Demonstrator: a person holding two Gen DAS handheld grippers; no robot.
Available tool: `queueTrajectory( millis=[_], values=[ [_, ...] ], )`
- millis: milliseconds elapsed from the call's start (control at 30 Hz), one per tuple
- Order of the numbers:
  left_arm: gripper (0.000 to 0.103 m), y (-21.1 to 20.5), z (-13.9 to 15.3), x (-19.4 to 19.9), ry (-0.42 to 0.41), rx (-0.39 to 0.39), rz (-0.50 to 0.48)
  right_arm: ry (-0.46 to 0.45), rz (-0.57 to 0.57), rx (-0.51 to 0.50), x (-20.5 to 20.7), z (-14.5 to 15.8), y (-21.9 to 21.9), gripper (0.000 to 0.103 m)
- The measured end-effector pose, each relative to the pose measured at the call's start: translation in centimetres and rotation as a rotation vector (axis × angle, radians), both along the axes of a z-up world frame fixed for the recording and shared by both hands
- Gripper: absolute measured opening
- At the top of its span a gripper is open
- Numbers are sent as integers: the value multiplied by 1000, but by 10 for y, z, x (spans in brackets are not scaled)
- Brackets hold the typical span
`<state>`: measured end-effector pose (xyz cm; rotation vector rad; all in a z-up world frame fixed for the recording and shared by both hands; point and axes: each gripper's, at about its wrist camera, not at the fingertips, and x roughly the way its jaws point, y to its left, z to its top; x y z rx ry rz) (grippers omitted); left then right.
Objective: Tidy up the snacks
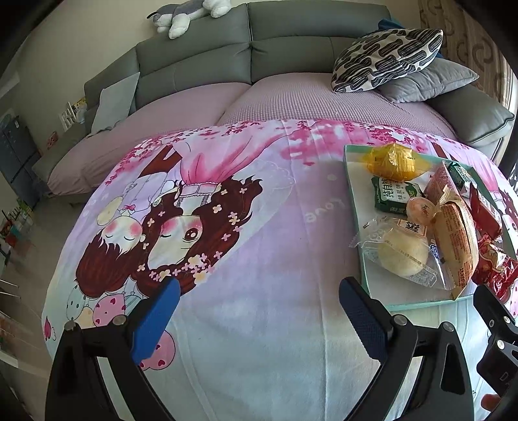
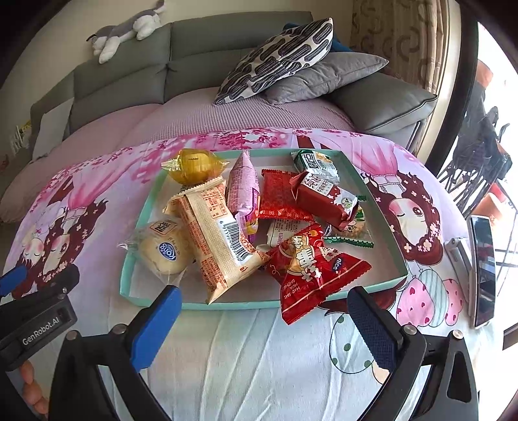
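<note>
Both my claws, left (image 1: 259, 304) and right (image 2: 264, 306), are spread wide, gripping nothing. That red packet (image 2: 310, 275) overhanging the tray (image 2: 372, 191) rim could slide off if I bump it.

Each hand-held gripper (image 2: 262, 315) has black arms, silver screws, blue ribbed pads (image 2: 155, 327), and "GenRobot.AI" lettering.

Home living room, grey sofa (image 1: 246, 48), cushions (image 1: 387, 58)

Grey sectional sofa (image 2: 207, 61) along a cream wall, with a husky plush toy (image 2: 126, 29) lying on top of its backrest. Patterned pillow (image 2: 278, 61) leaning on a grey cushion (image 2: 327, 77), patterned curtain (image 2: 398, 39) at right, bright daylight coming in.
</note>
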<state>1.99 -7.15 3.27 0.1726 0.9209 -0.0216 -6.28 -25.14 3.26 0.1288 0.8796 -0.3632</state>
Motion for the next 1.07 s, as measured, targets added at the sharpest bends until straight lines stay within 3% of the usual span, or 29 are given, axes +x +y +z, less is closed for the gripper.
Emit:
queueTrajectory(
  millis=[833,1067],
  values=[
    [99,2,12,-8,-24,17,-1,-3,-3,7,-6,9,1,103],
    [99,8,12,-5,-5,-18,10,-11,-6,8,-8,12,2,103]
  ],
)
